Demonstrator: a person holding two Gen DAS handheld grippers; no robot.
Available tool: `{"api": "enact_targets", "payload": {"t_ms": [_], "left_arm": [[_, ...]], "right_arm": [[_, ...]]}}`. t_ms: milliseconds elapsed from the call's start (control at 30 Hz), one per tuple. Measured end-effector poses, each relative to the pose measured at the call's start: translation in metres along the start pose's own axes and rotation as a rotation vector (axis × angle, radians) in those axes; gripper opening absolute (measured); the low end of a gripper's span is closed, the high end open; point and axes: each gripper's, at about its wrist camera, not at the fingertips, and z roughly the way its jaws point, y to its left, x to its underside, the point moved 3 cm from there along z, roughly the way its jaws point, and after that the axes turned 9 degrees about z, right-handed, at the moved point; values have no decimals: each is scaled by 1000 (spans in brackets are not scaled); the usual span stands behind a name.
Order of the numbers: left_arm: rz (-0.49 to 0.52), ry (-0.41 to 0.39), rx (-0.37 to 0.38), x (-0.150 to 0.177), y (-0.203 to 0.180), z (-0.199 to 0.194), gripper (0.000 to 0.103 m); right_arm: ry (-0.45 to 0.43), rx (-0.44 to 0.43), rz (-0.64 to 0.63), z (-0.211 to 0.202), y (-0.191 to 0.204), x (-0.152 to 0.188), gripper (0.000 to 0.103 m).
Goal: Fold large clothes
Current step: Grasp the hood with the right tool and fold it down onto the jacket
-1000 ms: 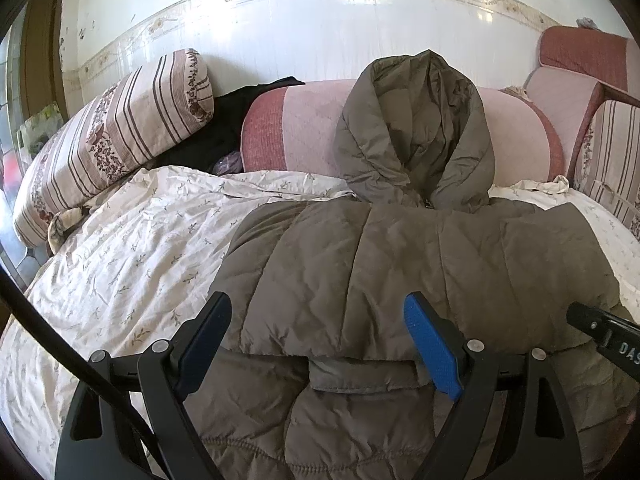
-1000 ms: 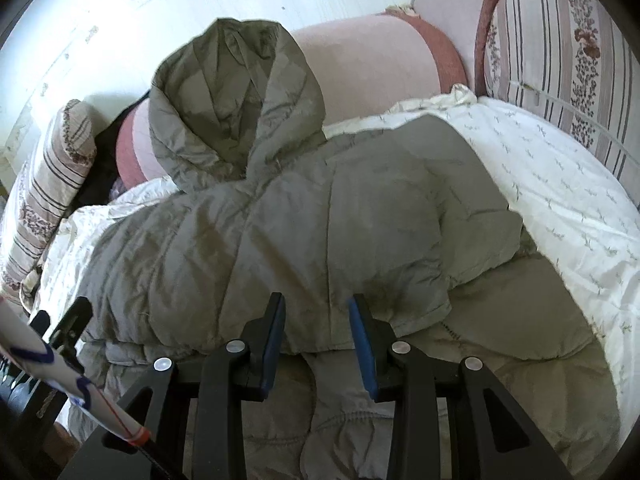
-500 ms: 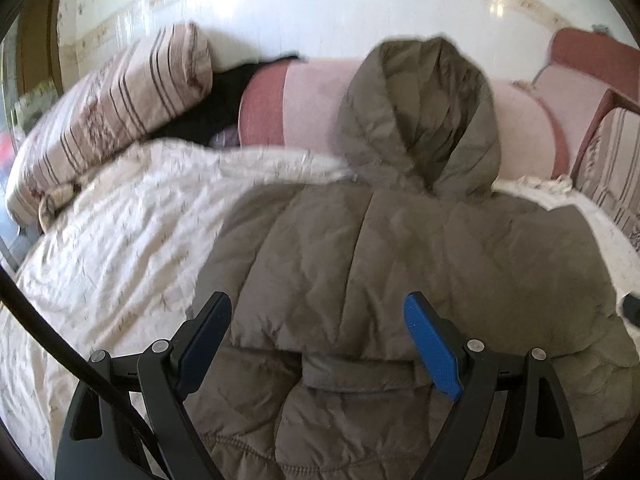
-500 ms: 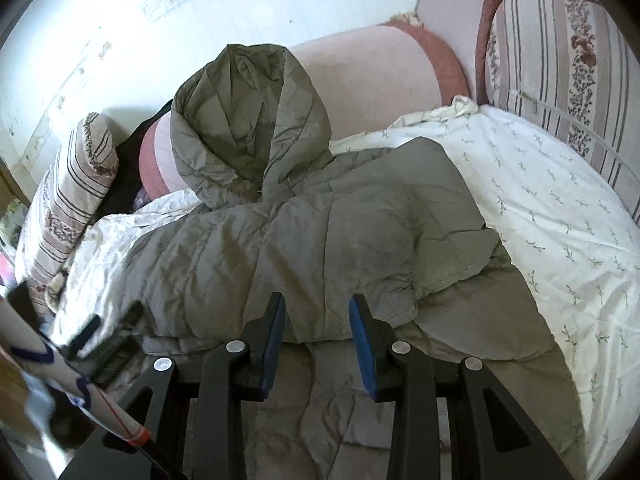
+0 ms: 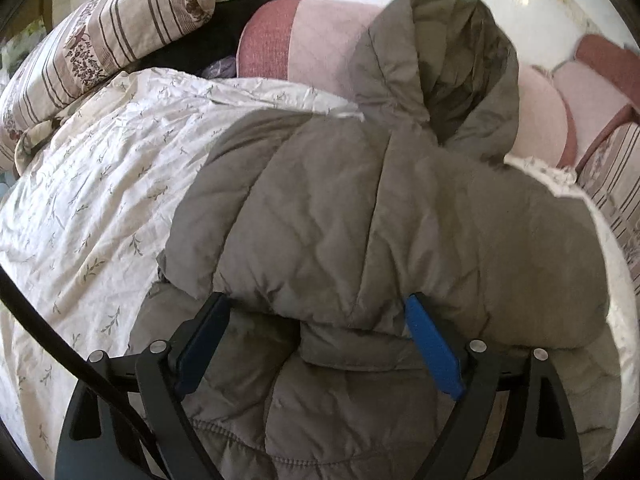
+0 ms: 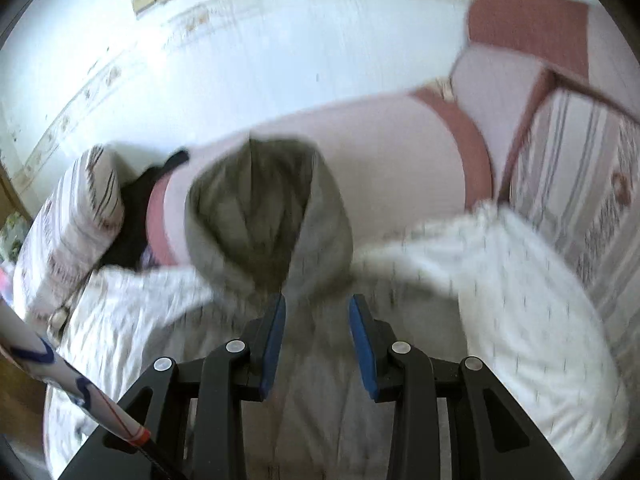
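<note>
Jacket [image 5: 384,220] folded edge between open left tongs [image 5: 316,316].

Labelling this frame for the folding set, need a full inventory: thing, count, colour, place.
puffer jacket: 1, olive-grey, on the bed, sleeves folded over its front
hood: 1, olive-grey, propped against the bolster
bed sheet: 1, white with small sprigs, under the jacket
bolster: 1, pink with red ends, along the wall
striped pillow: 1, cream and brown, far left
dark garment: 1, black, between striped pillow and bolster
striped cushion: 1, cream and brown, right edge
pink cushions: several, far right corner
left hand-held gripper: 1, black with blue pads, open at the folded edge
right hand-held gripper: 1, same colours, partly open, nothing gripped, blurred view
</note>
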Motion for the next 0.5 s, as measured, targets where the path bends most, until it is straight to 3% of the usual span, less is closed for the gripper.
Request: {"api": "enact_targets", "payload": {"t_ms": [100,233,300,367,433,500], "left_arm": [[-18,-39,-16,-4,7,-5,89],[-32,-61,-30,-7,12,-4,89],[-34,-58,-31,-7,14,0,89],[-35,-59,-27,-8,14,1,89],[-26,-71,-31,-9,13,0,89],[-13,-80,-38,-10,11,0,89]], "right_arm": [[-29,0,-28,26,15,-32,36],[1,-28,66,73,24,-73,36],[-6,-17,38,94,36,-88,37],[5,-25,20,115,46,-100,43],[6,10,-26,137,52,-109,53],[-2,91,-76,161,50,-113,54]]}}
